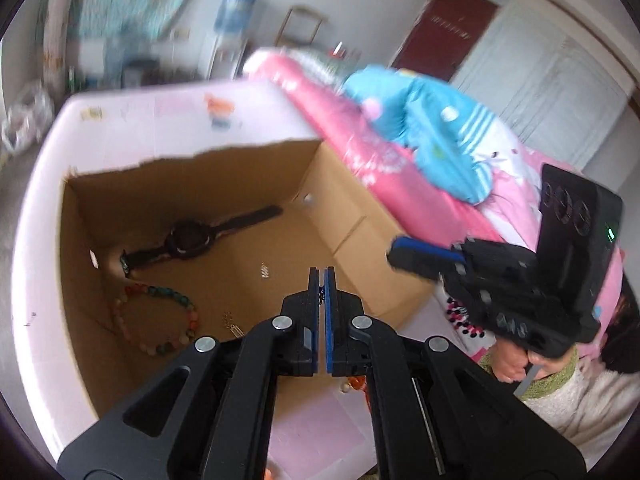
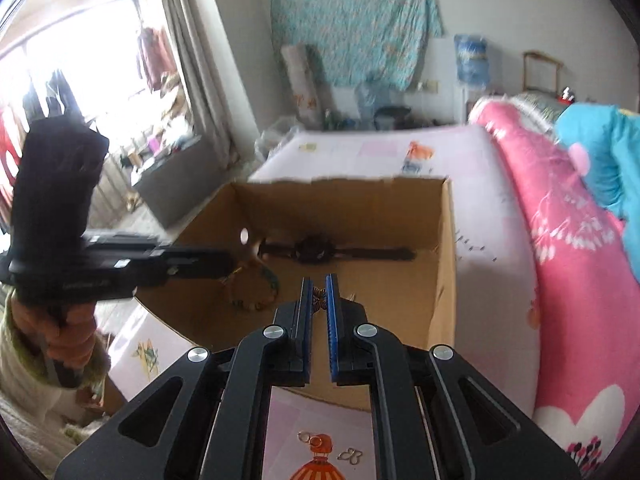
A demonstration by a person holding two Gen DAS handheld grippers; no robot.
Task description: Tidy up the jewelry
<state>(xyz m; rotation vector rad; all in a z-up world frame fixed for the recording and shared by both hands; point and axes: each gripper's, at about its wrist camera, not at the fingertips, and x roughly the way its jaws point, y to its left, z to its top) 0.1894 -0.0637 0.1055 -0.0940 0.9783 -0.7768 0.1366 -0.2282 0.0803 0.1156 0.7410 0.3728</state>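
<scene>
A brown cardboard box (image 1: 352, 208) with a torn, ragged back edge sits open on a bed covered in a smooth pale lilac sheet (image 1: 168, 120). Inside on its flat floor lie a black wristwatch (image 1: 188, 238) with a round face and long straps laid out straight, a loop bracelet (image 1: 160, 316) of round beads in dull red, green and cream, a small coiled metal piece (image 1: 264, 270), and a fine gold-coloured chain (image 1: 232, 324) near the front wall.

The left gripper (image 1: 321, 276), black with blue ribbed pads, hangs above the box's front part. Its jaws are pressed almost together on a thin dark strand that shows in the slit; what the strand is cannot be told.

The right gripper (image 2: 319, 284) hangs over the box's near edge, jaws clamped on a small brown and gold ornament (image 2: 319, 298) with a patterned, round shape.

More jewelry lies on the sheet in front of the box: a small gold ring (image 2: 305, 437) and a butterfly-shaped metal piece (image 2: 351, 455). A rumpled pink quilt (image 2: 560, 232) with white prints runs alongside the box.
</scene>
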